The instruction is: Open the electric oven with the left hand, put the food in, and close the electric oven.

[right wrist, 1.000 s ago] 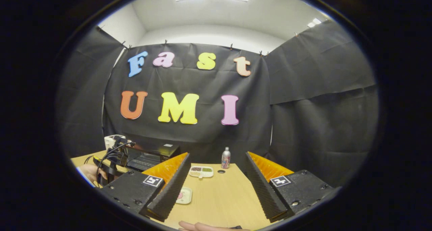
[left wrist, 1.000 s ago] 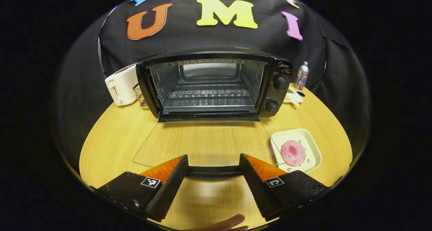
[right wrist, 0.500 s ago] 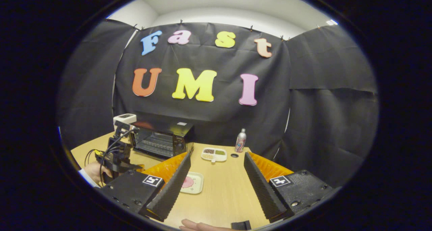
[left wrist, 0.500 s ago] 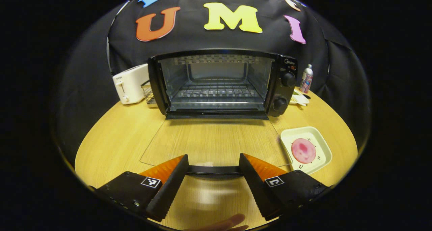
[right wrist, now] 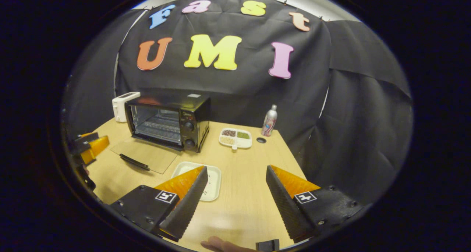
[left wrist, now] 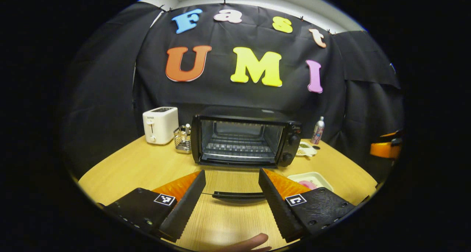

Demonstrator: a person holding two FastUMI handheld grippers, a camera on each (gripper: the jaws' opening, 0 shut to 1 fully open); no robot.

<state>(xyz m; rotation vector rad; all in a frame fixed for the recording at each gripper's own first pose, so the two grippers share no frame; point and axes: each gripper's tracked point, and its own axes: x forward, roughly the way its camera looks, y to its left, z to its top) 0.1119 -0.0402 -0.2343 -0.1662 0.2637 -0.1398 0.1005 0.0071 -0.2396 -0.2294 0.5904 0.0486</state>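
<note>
The oven (left wrist: 244, 139) stands at the back of the table (left wrist: 140, 167) with its glass door (right wrist: 145, 154) folded flat down and the rack bare. The food (left wrist: 308, 184), a pink round slice, lies on a white plate (right wrist: 217, 178) just in front of the oven's knob side. In the left gripper view the left gripper (left wrist: 232, 200) has its fingers spread wide, holding nothing, with the door handle (left wrist: 239, 195) between and beyond them, apart from both. In the right gripper view the right gripper (right wrist: 235, 200) is likewise spread and empty, near the plate. The slice looks thin, soft and light, probably floppy and a little slick, so pinching it alone risks tearing or dropping it. The stiff plate rim is likely the safer hold, gripped at the near edge and kept level
</note>
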